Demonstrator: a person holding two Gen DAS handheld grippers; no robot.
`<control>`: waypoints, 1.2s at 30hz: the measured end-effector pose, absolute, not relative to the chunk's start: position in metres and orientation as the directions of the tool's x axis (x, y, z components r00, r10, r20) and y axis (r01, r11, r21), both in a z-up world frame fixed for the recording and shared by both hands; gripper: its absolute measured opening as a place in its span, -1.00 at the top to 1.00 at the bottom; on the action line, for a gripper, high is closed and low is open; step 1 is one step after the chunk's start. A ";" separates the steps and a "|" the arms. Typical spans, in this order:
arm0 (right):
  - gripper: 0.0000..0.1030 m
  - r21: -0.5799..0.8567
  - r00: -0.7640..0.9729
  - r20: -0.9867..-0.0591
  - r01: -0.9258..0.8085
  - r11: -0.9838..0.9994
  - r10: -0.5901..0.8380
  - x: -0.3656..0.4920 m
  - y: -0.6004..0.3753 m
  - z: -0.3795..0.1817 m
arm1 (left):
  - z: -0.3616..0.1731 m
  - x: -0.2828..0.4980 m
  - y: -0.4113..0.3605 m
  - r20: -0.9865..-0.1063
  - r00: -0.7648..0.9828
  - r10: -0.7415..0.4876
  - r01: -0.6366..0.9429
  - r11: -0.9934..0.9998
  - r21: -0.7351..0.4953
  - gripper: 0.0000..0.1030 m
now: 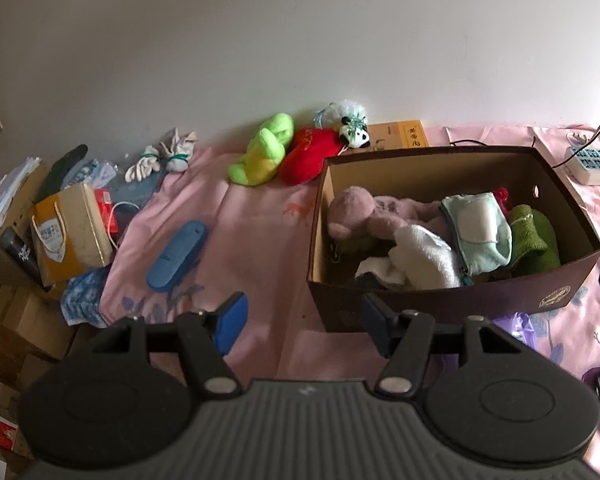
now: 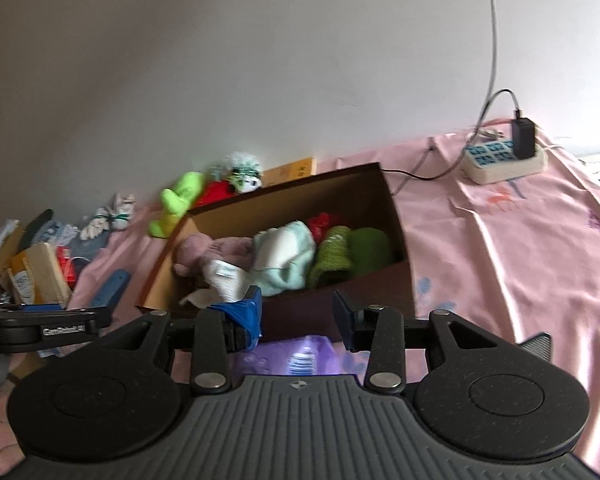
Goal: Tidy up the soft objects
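Both grippers are held wide apart and empty: the left gripper (image 1: pixel 302 322) hangs over the pink sheet (image 1: pixel 252 220) near the box's front corner, the right gripper (image 2: pixel 298 312) just before the cardboard box (image 2: pixel 396 216). Several soft things are seen packed in the box already, a pink plush (image 1: pixel 356 216) among them. Left outside by the wall are the green plush (image 1: pixel 262 148), the red pouch (image 1: pixel 306 154) and the small panda (image 1: pixel 354 130). The green plush is probably best taken next, pinched across its thick middle and lifted clear of the box wall before release.
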State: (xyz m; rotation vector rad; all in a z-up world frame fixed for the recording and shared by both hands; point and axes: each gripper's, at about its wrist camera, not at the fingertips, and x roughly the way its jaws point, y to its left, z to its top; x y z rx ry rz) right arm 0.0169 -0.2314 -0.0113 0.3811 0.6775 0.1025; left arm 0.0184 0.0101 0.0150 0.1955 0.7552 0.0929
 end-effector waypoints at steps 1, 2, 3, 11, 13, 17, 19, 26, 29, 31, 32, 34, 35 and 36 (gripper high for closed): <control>0.55 0.369 0.776 -0.598 0.042 0.929 0.203 0.016 -0.232 -0.011 | 0.014 0.018 0.010 -0.675 0.722 0.152 -0.012 0.978 0.207 -0.22; 0.54 0.363 0.774 -0.603 0.051 0.931 0.193 0.015 -0.232 -0.011 | 0.014 0.018 0.009 -0.678 0.720 0.148 -0.008 0.979 0.206 -0.22; 0.54 0.356 0.773 -0.607 0.059 0.933 0.183 0.015 -0.232 -0.011 | 0.013 0.017 0.009 -0.680 0.719 0.146 -0.004 0.979 0.206 -0.22; 0.51 0.307 0.757 -0.642 0.106 0.946 0.124 0.014 -0.227 -0.012 | 0.010 0.021 0.000 -0.709 0.692 0.137 0.013 0.979 0.202 -0.30; 0.51 0.308 0.751 -0.649 0.111 0.945 0.123 0.014 -0.226 -0.012 | 0.008 0.022 -0.002 -0.719 0.680 0.139 0.015 0.979 0.204 -0.30; 0.50 0.318 0.733 -0.668 0.128 0.939 0.126 0.016 -0.224 -0.013 | 0.005 0.024 -0.003 -0.725 0.677 0.127 0.025 0.981 0.194 -0.31; 0.50 0.303 0.725 -0.679 0.137 0.943 0.113 0.016 -0.221 -0.013 | 0.005 0.025 -0.004 -0.726 0.677 0.123 0.026 0.981 0.191 -0.31; 0.50 0.205 0.719 -0.694 0.150 0.967 0.036 0.018 -0.208 -0.017 | -0.002 0.026 -0.009 -0.728 0.676 0.112 0.049 0.979 0.195 -0.31; 0.50 0.188 0.717 -0.697 0.150 0.971 0.024 0.022 -0.206 -0.017 | -0.006 0.029 -0.008 -0.728 0.676 0.114 0.051 0.978 0.201 -0.31; 0.50 0.187 0.715 -0.699 0.145 0.972 0.028 0.027 -0.205 -0.018 | -0.007 0.033 -0.004 -0.733 0.672 0.106 0.049 0.981 0.187 -0.31; 0.50 0.186 0.713 -0.701 0.146 0.972 0.027 0.029 -0.205 -0.018 | -0.007 0.035 -0.003 -0.736 0.669 0.102 0.047 0.983 0.179 -0.31; 0.50 0.180 0.708 -0.706 0.140 0.974 0.028 0.036 -0.206 -0.022 | -0.009 0.038 -0.002 -0.744 0.662 0.087 0.052 0.986 0.161 -0.31; 0.50 0.175 0.706 -0.708 0.136 0.975 0.029 0.038 -0.206 -0.023 | -0.010 0.040 -0.002 -0.751 0.656 0.074 0.057 0.987 0.147 -0.31; 0.49 0.169 0.703 -0.711 0.133 0.977 0.028 0.041 -0.208 -0.025 | -0.012 0.042 0.000 -0.756 0.652 0.063 0.061 0.989 0.135 -0.31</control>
